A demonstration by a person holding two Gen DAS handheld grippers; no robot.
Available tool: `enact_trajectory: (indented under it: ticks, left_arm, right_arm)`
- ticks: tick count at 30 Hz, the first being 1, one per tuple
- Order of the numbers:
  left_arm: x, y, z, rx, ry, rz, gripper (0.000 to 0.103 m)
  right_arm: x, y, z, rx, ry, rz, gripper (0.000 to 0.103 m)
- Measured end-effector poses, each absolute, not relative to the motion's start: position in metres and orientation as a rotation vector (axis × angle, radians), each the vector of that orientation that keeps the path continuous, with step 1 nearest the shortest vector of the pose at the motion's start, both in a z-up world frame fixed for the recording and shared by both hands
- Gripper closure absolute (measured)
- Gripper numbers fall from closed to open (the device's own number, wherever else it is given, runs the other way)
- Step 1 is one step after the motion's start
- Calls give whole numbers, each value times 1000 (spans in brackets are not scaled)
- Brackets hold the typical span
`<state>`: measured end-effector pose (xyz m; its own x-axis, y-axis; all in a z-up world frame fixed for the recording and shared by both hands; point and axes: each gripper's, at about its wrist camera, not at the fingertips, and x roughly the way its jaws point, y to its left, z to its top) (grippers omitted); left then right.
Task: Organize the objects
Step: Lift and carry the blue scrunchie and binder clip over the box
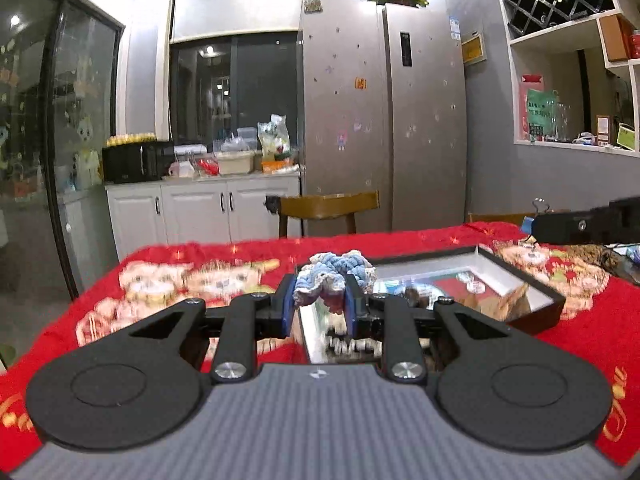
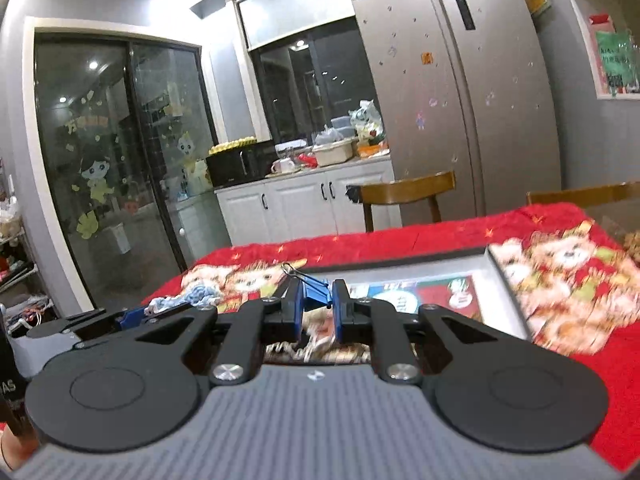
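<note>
My left hand-held gripper (image 1: 320, 300) was closed on a knitted blue-and-white piece (image 1: 338, 276), and my right hand-held gripper (image 2: 316, 306) pinched a blue binder clip (image 2: 314, 292), both above the bench (image 1: 440, 240). I judged I was carrying them. Next, each needed lowering into the black tray (image 1: 536, 296) before release.

Both cameras ride just behind their own jaws, close above the red tablecloth (image 1: 460, 240), looking slightly downward across it toward the far kitchen wall. The left view faces the fridge (image 1: 384, 120) nearly head-on; the right view, from further right, angles leftward. They share the black-framed tray (image 2: 400, 266), the wooden chair (image 2: 404, 192), the white cabinets (image 1: 200, 208) and the fridge.
</note>
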<state>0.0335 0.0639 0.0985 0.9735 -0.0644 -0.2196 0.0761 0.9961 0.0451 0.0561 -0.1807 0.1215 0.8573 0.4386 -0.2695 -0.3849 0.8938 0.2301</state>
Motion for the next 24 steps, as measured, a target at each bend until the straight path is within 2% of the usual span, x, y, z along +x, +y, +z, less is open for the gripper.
enact_trajectory:
  ticks: [12, 24]
  left_arm:
    - [81, 19, 179, 32, 211, -66, 74]
    - [149, -5, 222, -82, 174, -44, 74]
  right_arm:
    - [112, -214, 183, 276, 318, 420, 86]
    - [175, -225, 180, 314, 365, 431, 86]
